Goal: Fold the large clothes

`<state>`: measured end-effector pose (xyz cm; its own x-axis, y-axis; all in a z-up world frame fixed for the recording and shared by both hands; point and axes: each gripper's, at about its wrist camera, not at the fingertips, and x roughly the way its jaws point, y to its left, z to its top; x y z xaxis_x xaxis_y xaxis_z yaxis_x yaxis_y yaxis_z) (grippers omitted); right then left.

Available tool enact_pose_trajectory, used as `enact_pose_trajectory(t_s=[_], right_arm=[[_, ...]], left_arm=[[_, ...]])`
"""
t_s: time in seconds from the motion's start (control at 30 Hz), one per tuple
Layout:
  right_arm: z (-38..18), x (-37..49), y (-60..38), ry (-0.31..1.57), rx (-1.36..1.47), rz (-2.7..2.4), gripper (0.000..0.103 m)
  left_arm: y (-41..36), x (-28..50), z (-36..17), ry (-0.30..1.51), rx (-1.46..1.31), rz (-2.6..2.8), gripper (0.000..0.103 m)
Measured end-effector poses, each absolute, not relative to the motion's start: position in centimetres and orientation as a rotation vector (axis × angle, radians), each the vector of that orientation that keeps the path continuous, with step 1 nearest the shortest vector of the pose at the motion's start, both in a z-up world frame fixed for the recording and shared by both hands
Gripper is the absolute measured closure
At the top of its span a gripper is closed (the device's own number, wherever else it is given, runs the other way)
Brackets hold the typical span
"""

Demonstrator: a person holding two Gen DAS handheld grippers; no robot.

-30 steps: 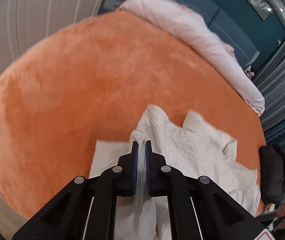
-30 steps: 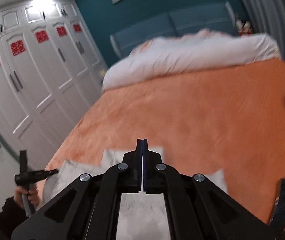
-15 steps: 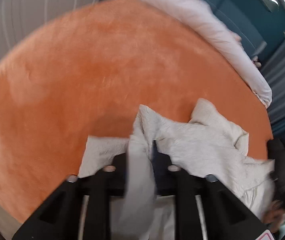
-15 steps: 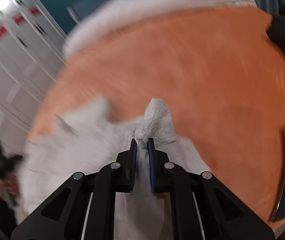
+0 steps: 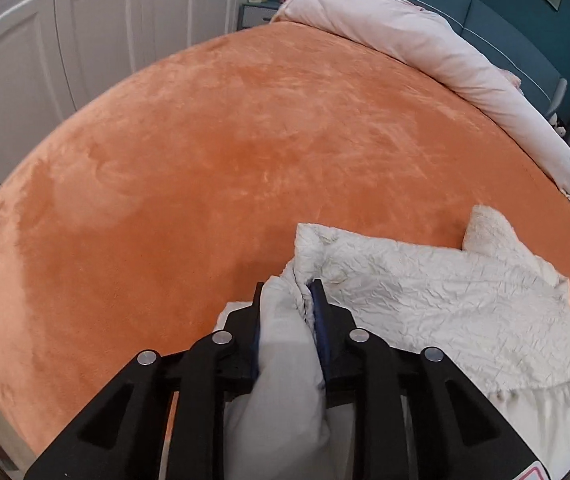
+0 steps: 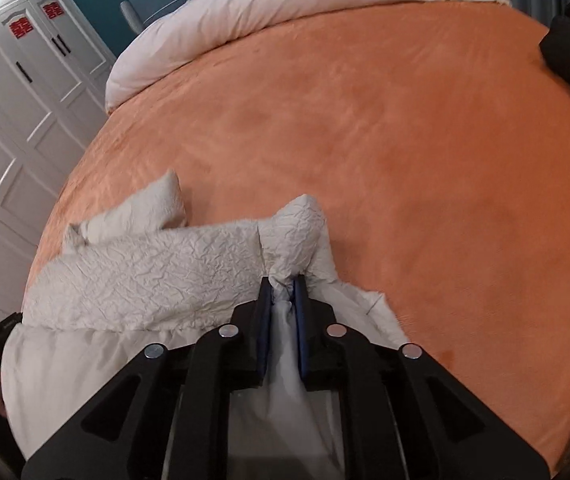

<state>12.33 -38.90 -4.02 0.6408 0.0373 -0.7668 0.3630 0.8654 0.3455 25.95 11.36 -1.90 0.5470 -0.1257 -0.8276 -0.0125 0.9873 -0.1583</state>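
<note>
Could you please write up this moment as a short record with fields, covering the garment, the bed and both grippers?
garment: white crinkled garment, partly bunched, lying at the near edge of the bed
surface: orange bedspread
background: pale rolled duvet at the head of the bed; white wardrobe doors
left gripper: a thick fold of the garment between its jaws, which have just been opening
right gripper: a gathered corner of the garment between its jaws, which have just been opening

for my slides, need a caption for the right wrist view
Right gripper, jaws just easing open, with a bunched corner of the white crinkled garment between them on the orange bed cover.
</note>
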Motion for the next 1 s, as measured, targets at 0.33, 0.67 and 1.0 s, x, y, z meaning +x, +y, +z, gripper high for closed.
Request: enact_pose_trajectory(t_s=[0.33,0.67,1.0], right_arm=[[2.8,12.5,-28.6,0.726,0.267,-0.055,0.088],[-5.1,15.9,-27.4,0.832,0.365,0.019,0.093],[-3.1,15.7,-25.6,0.844,0.308,-0.038,0.088]], left_arm=[[6.3,20.3,7.7,0.757,-0.142,-0.218,0.060],[-0.8,21.0,-1.6,0.874,0.047,-0.221,0.056],[-0.8,21.5,-1.7,0.891,0.040,-0.200,0.055]])
